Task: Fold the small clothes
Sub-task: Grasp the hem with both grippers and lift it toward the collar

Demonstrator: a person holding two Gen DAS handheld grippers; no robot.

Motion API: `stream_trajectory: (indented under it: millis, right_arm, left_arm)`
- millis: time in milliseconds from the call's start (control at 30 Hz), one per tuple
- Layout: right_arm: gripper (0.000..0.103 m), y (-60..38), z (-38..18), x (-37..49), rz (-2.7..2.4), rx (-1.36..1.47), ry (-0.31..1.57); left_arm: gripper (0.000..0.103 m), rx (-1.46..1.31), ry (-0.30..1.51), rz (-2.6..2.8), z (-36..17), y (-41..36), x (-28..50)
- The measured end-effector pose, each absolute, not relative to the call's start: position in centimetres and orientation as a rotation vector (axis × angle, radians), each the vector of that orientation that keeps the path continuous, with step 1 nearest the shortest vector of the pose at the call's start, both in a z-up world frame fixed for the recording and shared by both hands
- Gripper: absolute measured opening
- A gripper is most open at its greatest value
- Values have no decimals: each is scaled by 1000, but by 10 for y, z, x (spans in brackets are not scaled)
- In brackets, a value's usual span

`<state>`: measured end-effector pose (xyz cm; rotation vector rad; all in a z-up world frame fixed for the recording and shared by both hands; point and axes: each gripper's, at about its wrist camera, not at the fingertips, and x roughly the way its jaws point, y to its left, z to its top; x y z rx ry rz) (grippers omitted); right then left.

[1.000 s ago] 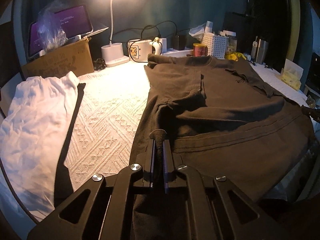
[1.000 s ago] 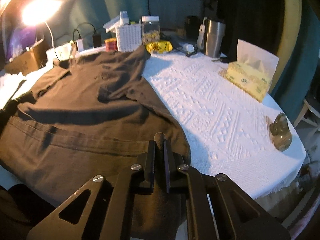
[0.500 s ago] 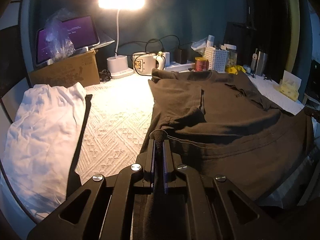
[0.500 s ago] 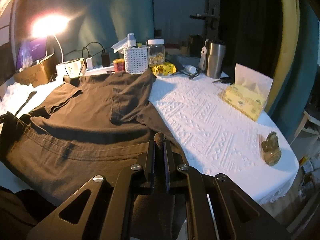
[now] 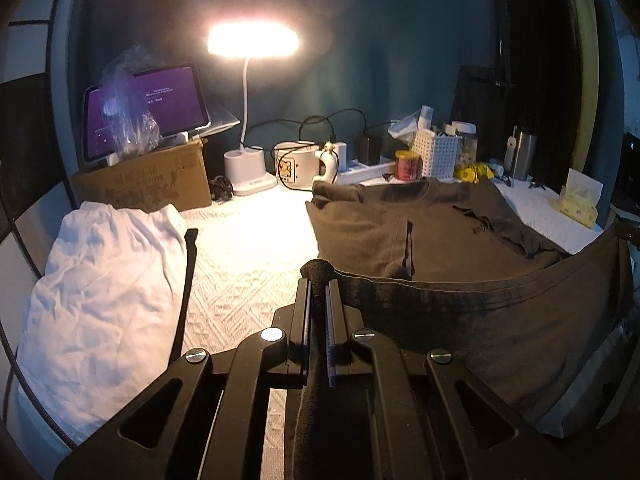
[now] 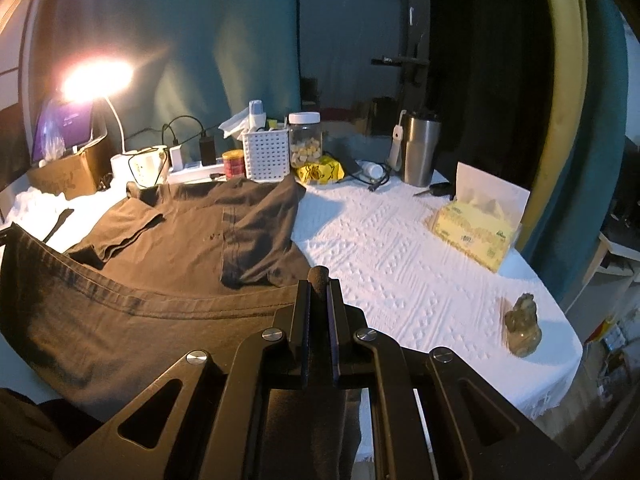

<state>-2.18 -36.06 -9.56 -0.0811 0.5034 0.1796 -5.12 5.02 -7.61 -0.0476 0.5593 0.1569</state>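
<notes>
Left wrist view: the black two-finger left gripper [image 5: 318, 284] is clenched on a bunched corner of the dark brown cotton T-shirt [image 5: 460, 240], whose near hem hangs raised in a taut line running off to the right, while the collar end and both sleeves lie flat on the white textured tablecloth [image 5: 248, 256]. Left of the T-shirt, apart from it, lies a crumpled white garment [image 5: 100, 280] with a narrow black strip along the edge facing the T-shirt. Beyond the T-shirt's collar stand a lit white gooseneck desk lamp [image 5: 250, 120], a brown cardboard box [image 5: 148, 180] with a purple-screened tablet [image 5: 152, 108] on top, a white perforated plastic basket [image 5: 436, 154] and a red tin can [image 5: 407, 165]. Right wrist view: the black two-finger right gripper [image 6: 319, 284] is likewise clamped on the T-shirt's [image 6: 200, 232] other hem corner, a nub of fabric poking out past the fingertips, and the lifted hem sweeps away to the left above the rest of the garment, which lies on the tablecloth [image 6: 400, 256]. To the right of the T-shirt sit a yellow tissue box [image 6: 476, 232] and a small olive-green figurine [image 6: 522, 330]; behind its collar are the basket [image 6: 266, 156], a clear jar with a white lid [image 6: 306, 140] and a stainless steel tumbler [image 6: 420, 148].
</notes>
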Motion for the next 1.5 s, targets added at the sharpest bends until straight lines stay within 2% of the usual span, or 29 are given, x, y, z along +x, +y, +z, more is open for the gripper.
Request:
stream_trajectory:
  millis: [833, 1500]
  right_arm:
    - [8, -354, -62, 40, 203, -79, 473]
    - [8, -347, -49, 136, 244, -80, 451]
  left_arm:
    - [5, -60, 493, 206, -46, 72, -2]
    - [5, -5, 443, 227, -32, 88, 66]
